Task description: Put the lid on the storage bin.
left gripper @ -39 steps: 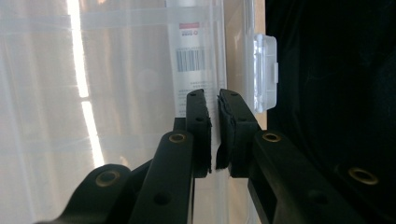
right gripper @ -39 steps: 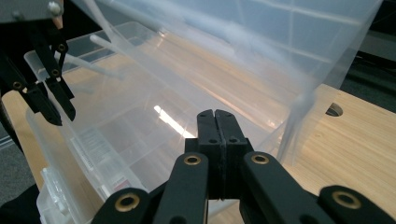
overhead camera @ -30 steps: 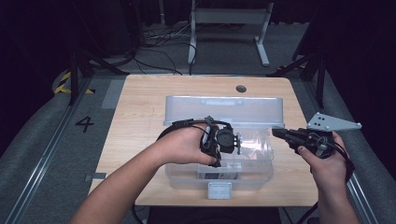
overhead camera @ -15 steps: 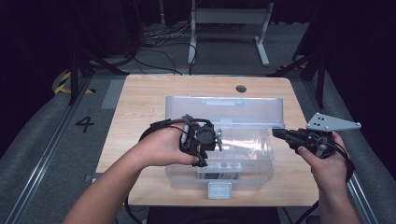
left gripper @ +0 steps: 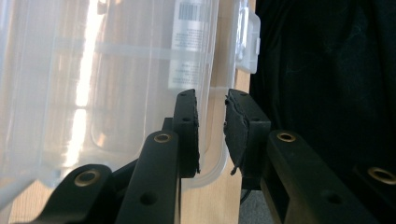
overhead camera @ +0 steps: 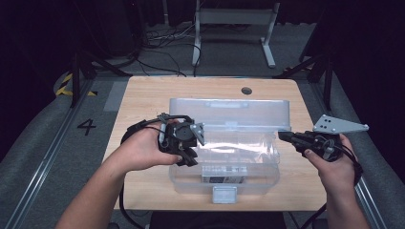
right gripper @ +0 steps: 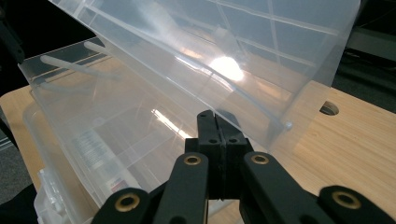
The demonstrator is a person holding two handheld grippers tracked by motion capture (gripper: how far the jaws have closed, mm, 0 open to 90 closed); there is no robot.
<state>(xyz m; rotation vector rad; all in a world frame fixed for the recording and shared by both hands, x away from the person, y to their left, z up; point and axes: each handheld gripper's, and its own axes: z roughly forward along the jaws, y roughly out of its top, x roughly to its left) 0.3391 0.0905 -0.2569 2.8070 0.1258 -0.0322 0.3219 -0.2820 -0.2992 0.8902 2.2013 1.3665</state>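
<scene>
At the near table edge, high view: a clear plastic storage bin (overhead camera: 224, 167) sits on the wooden table (overhead camera: 143, 95), its white front latch (overhead camera: 224, 194) hanging just over the near edge. Printed label (overhead camera: 224, 171) visible on the bin, seen through the plastic; which wall or floor it sits on cannot be told.

Left hand (overhead camera: 141, 150) comes in from bottom left, holding the left gripper (overhead camera: 190, 153) at the bin's left end. Left gripper view: jaws spread, a narrow gap between the pads. One pad (left gripper: 187, 126) lies against the clear wall, the other pad (left gripper: 238, 128) outside it, with the bin's rim running through the gap. Pads are not pressed onto the rim; whether either one actually touches plastic cannot be told. Barcode label (left gripper: 189, 42) and latch (left gripper: 247, 39) show farther along the same wall.

Right hand (overhead camera: 334, 167) comes in from bottom right, holding the right gripper (overhead camera: 282, 137) at the bin's right end, grey three-cornered plate (overhead camera: 340, 125) on top. Right gripper view: jaws pressed together, nothing seen between them, tips just at the bin's right rim, below the lower corner of the lid (right gripper: 210, 51).

Farther back: lid (overhead camera: 229, 112) is raised, hinged along the bin's far side, standing tilted. Beyond it, a round cable hole (overhead camera: 246, 90) in the tabletop. Past the table, dark floor with cables (overhead camera: 167, 38) and a grey stand (overhead camera: 234, 19).
</scene>
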